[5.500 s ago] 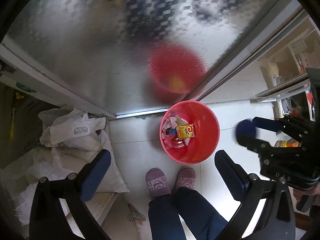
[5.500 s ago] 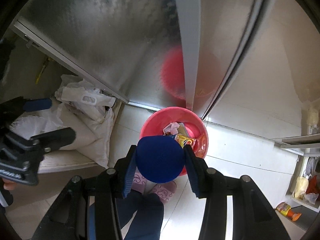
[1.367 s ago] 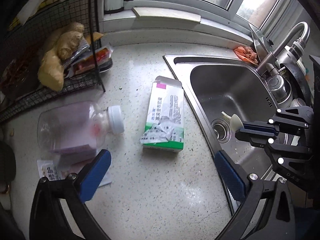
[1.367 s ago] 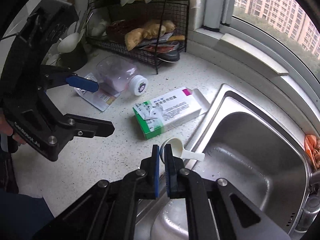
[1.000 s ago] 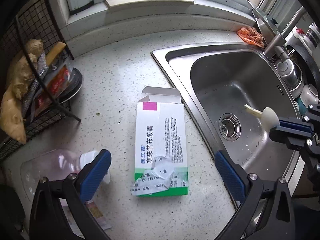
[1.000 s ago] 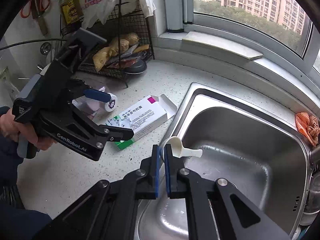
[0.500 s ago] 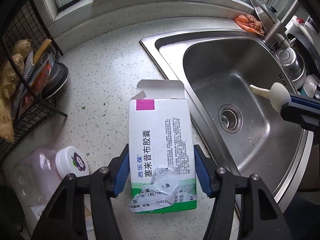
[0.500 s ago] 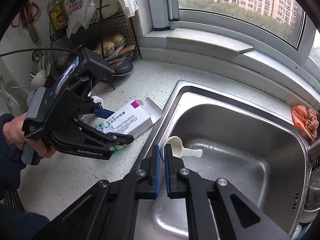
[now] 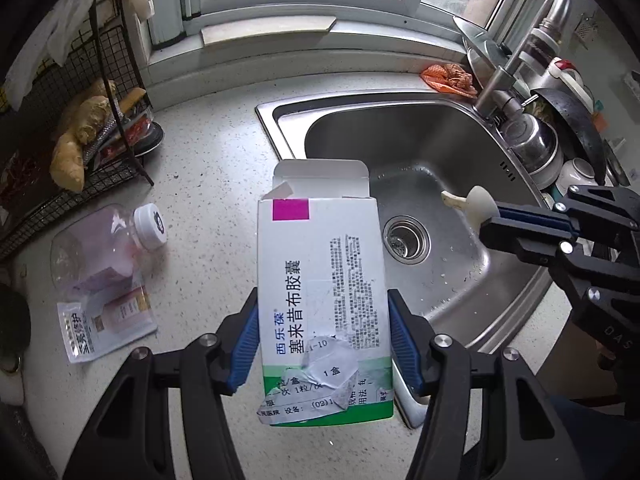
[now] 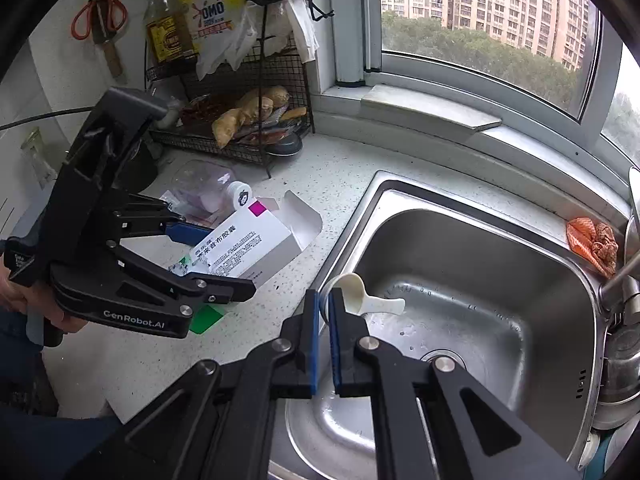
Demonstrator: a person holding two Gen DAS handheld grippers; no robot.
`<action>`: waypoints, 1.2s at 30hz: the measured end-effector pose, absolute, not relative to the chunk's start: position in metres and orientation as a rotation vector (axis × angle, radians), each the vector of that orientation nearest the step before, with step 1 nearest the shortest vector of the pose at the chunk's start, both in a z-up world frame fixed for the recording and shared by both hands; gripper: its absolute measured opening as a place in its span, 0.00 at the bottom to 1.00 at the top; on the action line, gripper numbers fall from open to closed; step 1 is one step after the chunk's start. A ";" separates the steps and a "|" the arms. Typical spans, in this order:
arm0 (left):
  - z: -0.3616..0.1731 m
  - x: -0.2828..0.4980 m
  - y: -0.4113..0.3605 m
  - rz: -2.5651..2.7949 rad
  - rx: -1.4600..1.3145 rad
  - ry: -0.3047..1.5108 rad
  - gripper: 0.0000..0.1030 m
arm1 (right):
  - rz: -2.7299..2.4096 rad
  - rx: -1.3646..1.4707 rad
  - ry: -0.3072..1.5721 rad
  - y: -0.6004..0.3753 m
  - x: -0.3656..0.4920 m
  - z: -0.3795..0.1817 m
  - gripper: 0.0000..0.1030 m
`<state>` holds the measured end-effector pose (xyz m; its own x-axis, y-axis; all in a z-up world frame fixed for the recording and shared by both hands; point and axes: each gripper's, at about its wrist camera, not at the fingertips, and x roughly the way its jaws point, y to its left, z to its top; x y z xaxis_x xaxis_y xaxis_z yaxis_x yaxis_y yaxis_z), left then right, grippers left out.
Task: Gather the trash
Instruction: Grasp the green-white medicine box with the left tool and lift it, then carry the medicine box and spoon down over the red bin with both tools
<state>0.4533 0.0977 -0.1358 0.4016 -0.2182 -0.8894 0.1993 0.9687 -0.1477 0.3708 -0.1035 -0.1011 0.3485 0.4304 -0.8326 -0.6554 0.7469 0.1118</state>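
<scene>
My left gripper (image 9: 322, 340) clamps the medicine box (image 9: 322, 280) lifted above the counter (image 9: 208, 168), long axis pointing straight ahead, while my right gripper (image 10: 324, 312), nearer the sink (image 10: 480, 248), pinches the plastic scoop (image 10: 360, 298).

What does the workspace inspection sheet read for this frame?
Surface: speckled countertop, steel sink set in.
Job's things: opened medicine box lifted; white plastic scoop held over sink.
Clutter: capped clear bottle, sachet, orange cloth.
Grippers: left gripper clamps box; right gripper shut on scoop.
Cables: thin black cable.
Surroundings: wire rack with ginger, scissors, window.
</scene>
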 end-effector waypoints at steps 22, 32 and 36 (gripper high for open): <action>-0.129 0.256 -0.019 -0.286 -0.047 1.109 0.55 | 0.747 -0.266 1.003 -0.185 0.208 -0.099 0.04; -0.197 0.214 -0.049 -0.310 -0.079 1.205 0.55 | 0.714 -0.228 1.103 -0.210 0.165 -0.143 0.04; -0.245 0.212 -0.054 -0.330 -0.070 1.266 0.55 | 0.718 -0.228 1.136 -0.211 0.158 -0.171 0.04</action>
<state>0.2118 -0.0541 -0.2448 0.2600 -0.2818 -0.9236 0.2056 0.9507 -0.2322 0.1581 -0.2111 -0.1709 0.2290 0.4046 -0.8854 -0.6259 0.7578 0.1844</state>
